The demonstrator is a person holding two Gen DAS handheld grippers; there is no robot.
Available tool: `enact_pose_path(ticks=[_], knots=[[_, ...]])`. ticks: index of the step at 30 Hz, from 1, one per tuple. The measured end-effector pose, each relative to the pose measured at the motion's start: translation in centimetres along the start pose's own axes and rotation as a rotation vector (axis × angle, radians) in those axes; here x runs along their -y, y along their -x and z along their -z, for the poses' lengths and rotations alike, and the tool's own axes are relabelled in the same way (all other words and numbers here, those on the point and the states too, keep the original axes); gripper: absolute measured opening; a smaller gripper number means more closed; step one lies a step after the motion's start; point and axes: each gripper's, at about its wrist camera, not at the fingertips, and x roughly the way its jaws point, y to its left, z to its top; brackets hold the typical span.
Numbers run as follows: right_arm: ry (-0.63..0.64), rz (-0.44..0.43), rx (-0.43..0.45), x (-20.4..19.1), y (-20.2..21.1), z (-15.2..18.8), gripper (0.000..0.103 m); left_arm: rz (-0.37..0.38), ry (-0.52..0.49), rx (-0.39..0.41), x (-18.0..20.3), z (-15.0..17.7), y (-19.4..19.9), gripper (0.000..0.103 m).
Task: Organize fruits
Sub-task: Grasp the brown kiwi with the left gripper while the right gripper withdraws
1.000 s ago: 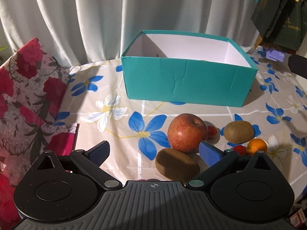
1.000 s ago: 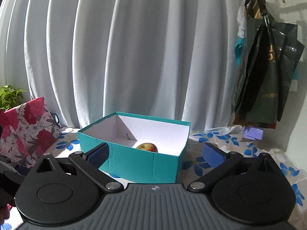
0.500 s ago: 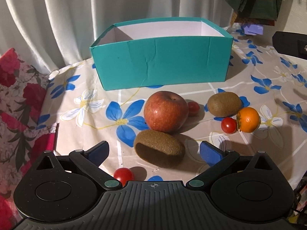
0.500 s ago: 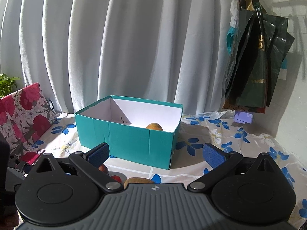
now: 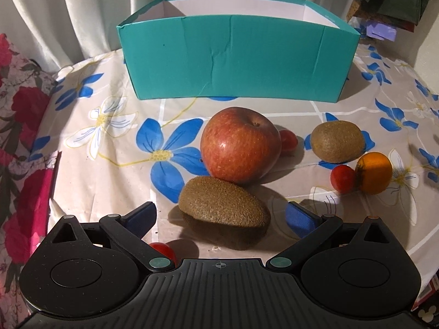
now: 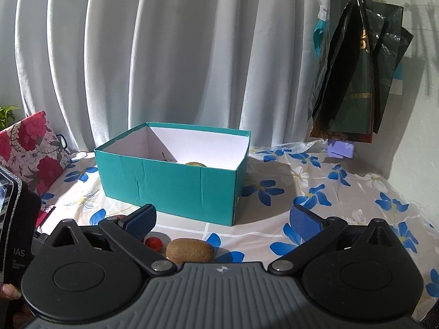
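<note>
A teal box with white inner walls stands at the back of the flowered tablecloth. In front of it lie a red apple, a near kiwi, a second kiwi, a small orange and cherry tomatoes. My left gripper is open, its blue pads on either side of the near kiwi, not touching it. My right gripper is open and holds nothing; a kiwi and a tomato lie below it. The teal box holds a fruit, only its top showing.
A red floral cushion lies at the table's left edge. Dark plastic bags hang at the right wall above a small purple item. White curtains close the back. A tomato sits under my left gripper. A dark device is at left.
My left gripper has moved forward and down, so the near kiwi now lies between its pads. My right gripper has dropped lower and pulled back from the box, bringing a kiwi and tomato into view.
</note>
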Motion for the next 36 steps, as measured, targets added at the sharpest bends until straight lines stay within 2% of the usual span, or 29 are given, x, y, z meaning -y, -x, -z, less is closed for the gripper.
enact_pose_path(ticks=[3, 5, 18, 25, 27, 29, 36], knots=[[-0.003, 0.0, -0.003, 0.0, -0.1, 0.0, 0.103, -0.002, -0.003, -0.014, 0.0, -0.1, -0.4, 0.101], [-0.006, 0.003, -0.005, 0.0, -0.3, -0.1, 0.103, 0.0, -0.008, -0.024, 0.1, -0.1, -0.7, 0.09], [-0.02, -0.011, -0.037, -0.3, -1.4, 0.0, 0.103, 0.039, -0.014, -0.02, -0.4, -0.1, -0.8, 0.088], [-0.023, -0.011, -0.035, -0.5, -1.6, -0.1, 0.103, 0.036, -0.024, -0.04, 0.0, -0.4, -0.6, 0.077], [-0.023, -0.011, -0.036, -0.5, -1.7, -0.2, 0.103, 0.027, -0.034, -0.04, 0.2, -0.4, -0.6, 0.078], [-0.025, -0.009, -0.035, -0.5, -1.7, -0.2, 0.103, 0.031, -0.019, -0.042, -0.1, -0.6, -0.7, 0.073], [-0.01, -0.015, -0.03, -0.8, -1.6, -0.3, 0.103, 0.058, 0.053, -0.062, -1.3, -1.1, 0.0, 0.07]])
